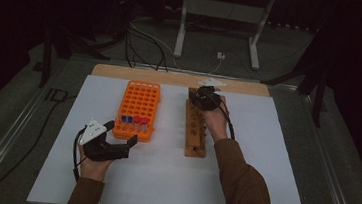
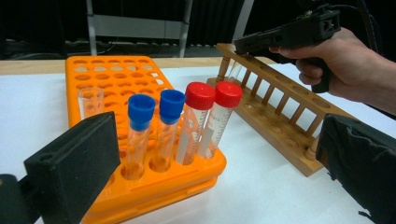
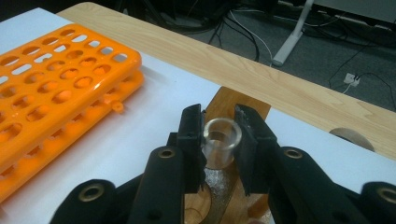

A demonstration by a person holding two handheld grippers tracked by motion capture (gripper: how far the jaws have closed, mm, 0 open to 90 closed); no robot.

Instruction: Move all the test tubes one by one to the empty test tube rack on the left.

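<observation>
The right gripper (image 3: 218, 140) has its two black jaws closed on the rim of a clear, open-topped glass tube (image 3: 221, 140), one pad on each side of it. The tube stands in a hole at the far end of the long wooden peg-and-rail rack (image 1: 196, 128), which sits right of centre on the white table sheet (image 1: 161, 180) with its length running near to far. The tube's long axis is upright, so it lies straight down from the jaws, and my judgement is that the coming move turns on that: the tube has to travel along its own axis, straight up, to leave the hole without catching the rail. The right hand is the one at the tube. The left gripper (image 1: 120, 139) is well apart from it, near the left front of the sheet, its jaws spread wide with nothing between them. It points at the near end of the orange plastic grid rack (image 1: 138, 109), where two blue-capped tubes (image 2: 154, 133) and two red-capped tubes (image 2: 208, 123) stand in a row
</observation>
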